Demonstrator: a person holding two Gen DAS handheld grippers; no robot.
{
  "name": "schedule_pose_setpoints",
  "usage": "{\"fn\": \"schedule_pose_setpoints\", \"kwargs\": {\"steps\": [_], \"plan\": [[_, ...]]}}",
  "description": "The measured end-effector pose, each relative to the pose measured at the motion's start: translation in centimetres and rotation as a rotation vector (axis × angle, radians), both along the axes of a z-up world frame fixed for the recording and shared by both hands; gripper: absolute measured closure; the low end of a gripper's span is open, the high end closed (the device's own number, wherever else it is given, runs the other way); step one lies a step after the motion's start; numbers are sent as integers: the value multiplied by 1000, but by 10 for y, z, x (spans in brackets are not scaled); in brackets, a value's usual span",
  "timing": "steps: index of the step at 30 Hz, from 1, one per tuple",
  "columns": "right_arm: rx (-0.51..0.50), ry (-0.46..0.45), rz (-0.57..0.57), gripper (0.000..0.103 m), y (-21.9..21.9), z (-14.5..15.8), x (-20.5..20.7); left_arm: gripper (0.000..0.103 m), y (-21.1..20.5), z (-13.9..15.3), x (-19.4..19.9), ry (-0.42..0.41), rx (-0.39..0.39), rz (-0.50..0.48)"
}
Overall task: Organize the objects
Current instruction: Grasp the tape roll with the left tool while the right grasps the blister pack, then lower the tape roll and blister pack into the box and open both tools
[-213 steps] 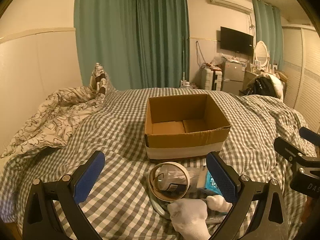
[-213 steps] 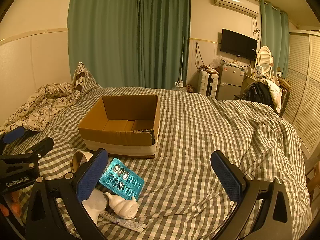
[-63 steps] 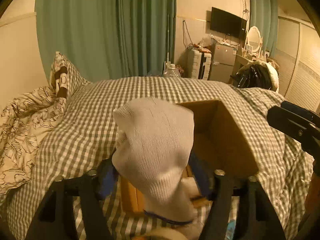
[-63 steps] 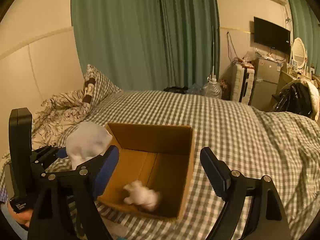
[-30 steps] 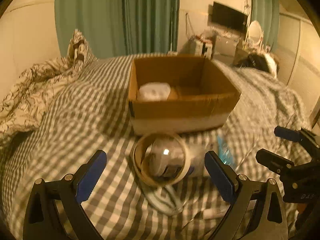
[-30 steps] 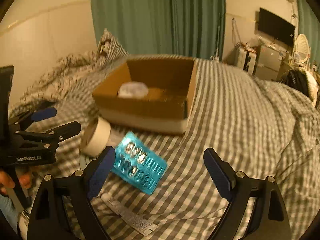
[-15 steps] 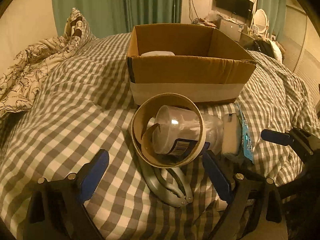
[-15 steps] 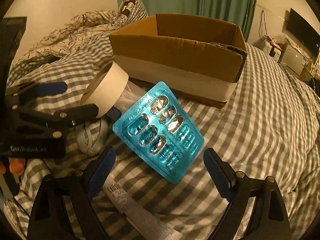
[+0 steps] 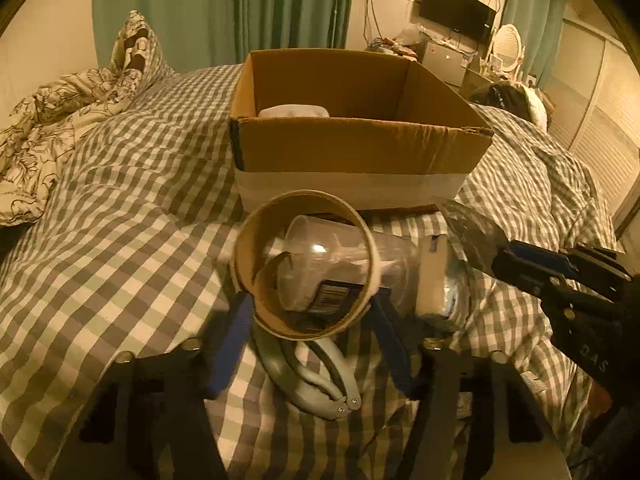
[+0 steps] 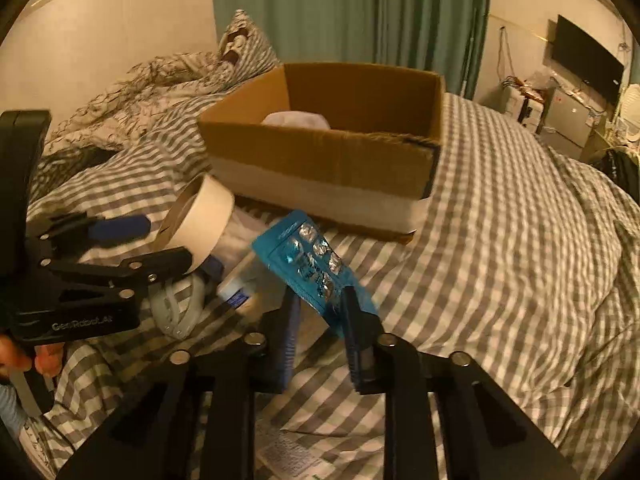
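A tape roll (image 9: 306,264) is being closed on by the left gripper (image 9: 312,344); a blister pack (image 10: 316,268) is clamped by the closing right gripper (image 10: 320,320), near a cardboard box (image 10: 320,160).

— How are the two grippers standing?

— Both slant downward, side by side. The left gripper (image 9: 310,338) is closing, its blue pads (image 9: 230,340) on either side of the tape roll (image 9: 304,264), the roll sitting between them; whether they press it yet I cannot tell.

— And the right one?

— The right gripper (image 10: 320,320) is closing too, jaws nearly together, with the near edge of the blister pack (image 10: 316,268) between its fingers.

— Any hand showing?

— Fingertips of the person's left hand (image 10: 24,360) wrap the left gripper's handle, low at its rear.
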State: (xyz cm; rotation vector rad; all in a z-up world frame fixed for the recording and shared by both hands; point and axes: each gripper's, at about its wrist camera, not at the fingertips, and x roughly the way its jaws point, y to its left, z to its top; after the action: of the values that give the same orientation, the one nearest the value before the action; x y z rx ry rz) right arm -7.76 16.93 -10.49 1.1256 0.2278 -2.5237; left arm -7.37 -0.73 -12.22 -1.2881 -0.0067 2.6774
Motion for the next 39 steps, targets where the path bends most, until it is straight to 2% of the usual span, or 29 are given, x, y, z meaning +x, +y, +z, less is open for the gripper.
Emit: {"fn": "schedule_pose_setpoints", "kwargs": {"steps": [2,6,8,11,26,32,39], "plan": [[-10,-2,-1,88,1,0,-5,60,3,-1,-2,-2,-2,-13],[-10,5,-16,91,-1,-2,-12,79,5,-2,-4,-17,30,-37],[-26,2,-22,92,1,0,-12,92,5,2,-1,-18,42,-55],[-46,4,-41,94,6,6,-11,98,8,11,5,6,20,-69],[-105,117,-55,96,32,70,26,100,15,82,14,98,81,-84],[-103,176,-36,96,33,102,19,100,23,114,-4,140,64,-100],[-116,269,-15,96,20,152,-17,100,26,152,-51,199,52,-86]]}}
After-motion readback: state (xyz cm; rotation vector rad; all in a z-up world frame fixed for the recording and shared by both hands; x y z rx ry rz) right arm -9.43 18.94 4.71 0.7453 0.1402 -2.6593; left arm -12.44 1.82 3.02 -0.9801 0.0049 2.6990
